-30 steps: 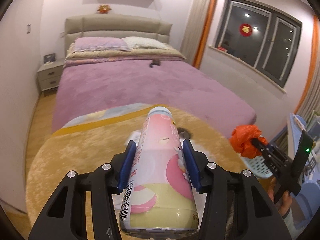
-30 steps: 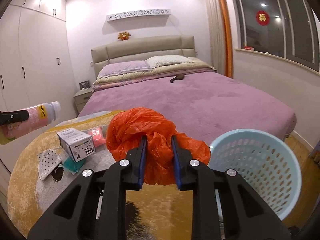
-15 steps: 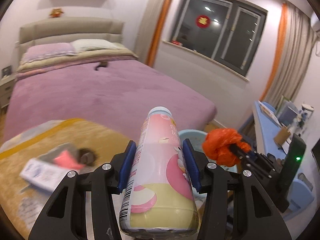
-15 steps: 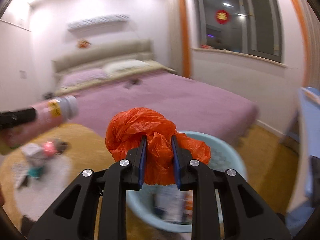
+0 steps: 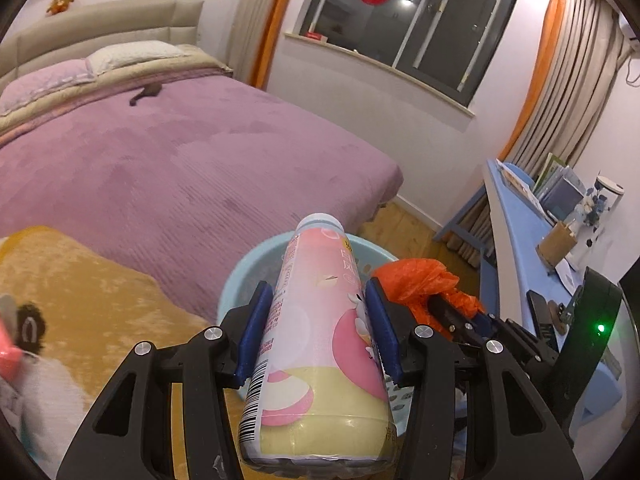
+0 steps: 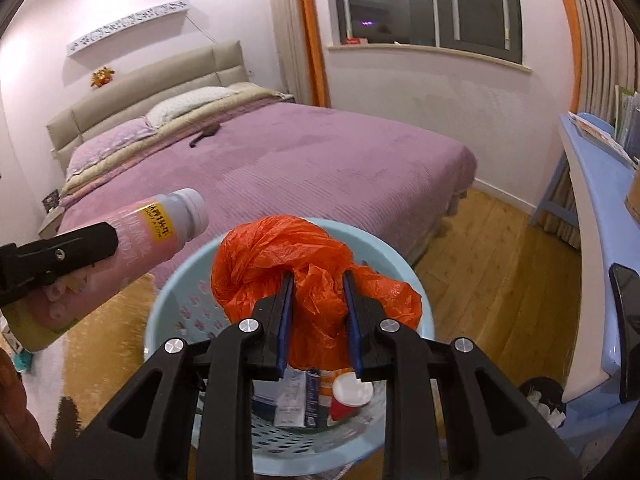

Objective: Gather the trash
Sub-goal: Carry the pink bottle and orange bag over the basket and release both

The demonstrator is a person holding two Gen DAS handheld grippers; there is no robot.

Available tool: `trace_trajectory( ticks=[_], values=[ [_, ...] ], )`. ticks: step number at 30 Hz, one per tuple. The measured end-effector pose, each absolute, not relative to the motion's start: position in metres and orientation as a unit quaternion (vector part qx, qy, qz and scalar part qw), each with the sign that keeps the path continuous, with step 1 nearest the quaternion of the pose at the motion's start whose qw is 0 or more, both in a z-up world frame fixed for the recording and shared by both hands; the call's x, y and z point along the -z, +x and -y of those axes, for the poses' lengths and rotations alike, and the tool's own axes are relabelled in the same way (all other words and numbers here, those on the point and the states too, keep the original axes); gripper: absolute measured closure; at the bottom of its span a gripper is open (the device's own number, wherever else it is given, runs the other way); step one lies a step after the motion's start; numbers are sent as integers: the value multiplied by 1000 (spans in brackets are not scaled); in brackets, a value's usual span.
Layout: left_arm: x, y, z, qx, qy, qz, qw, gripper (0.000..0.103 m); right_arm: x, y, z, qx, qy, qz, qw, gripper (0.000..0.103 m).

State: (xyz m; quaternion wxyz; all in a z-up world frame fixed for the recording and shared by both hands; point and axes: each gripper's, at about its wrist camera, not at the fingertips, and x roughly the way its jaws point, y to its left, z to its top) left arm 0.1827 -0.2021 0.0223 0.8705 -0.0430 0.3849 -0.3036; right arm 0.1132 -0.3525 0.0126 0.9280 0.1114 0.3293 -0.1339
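Observation:
My left gripper is shut on a pink and yellow drink bottle, held over the near rim of a light blue basket. The bottle also shows at the left of the right wrist view. My right gripper is shut on a crumpled orange plastic bag and holds it above the basket. The bag also shows in the left wrist view. Inside the basket lie cartons and a red cup with a white lid.
A bed with a purple cover stands behind the basket. A yellow rug with blurred litter lies at the left. A blue desk with books and a phone runs along the right. Wooden floor lies between bed and desk.
Both grippers have swung right, away from the rug, and now hold the bottle and the orange bag over the blue basket. Both stay shut on their loads.

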Motion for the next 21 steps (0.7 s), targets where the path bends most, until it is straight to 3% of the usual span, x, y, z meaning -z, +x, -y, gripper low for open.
trace_trajectory(
  ticks=[6, 7, 8, 9, 21],
  values=[
    [-10, 186, 225, 294, -31, -393, 871, 55, 1, 119, 367, 135, 139, -346, 918, 77],
    [-10, 185, 226, 288, -24, -389, 875, 44, 5, 123, 370, 128, 145, -359, 913, 67],
    [-11, 184, 223, 285, -23, -387, 877, 26, 9, 126, 372, 124, 150, -370, 909, 60],
    [-13, 182, 221, 284, -26, -384, 878, 23, 12, 127, 374, 115, 156, -379, 905, 52],
    [-60, 120, 157, 277, -43, -310, 909, 22, -25, 94, 359, 75, 177, -331, 924, 51]
  ],
)
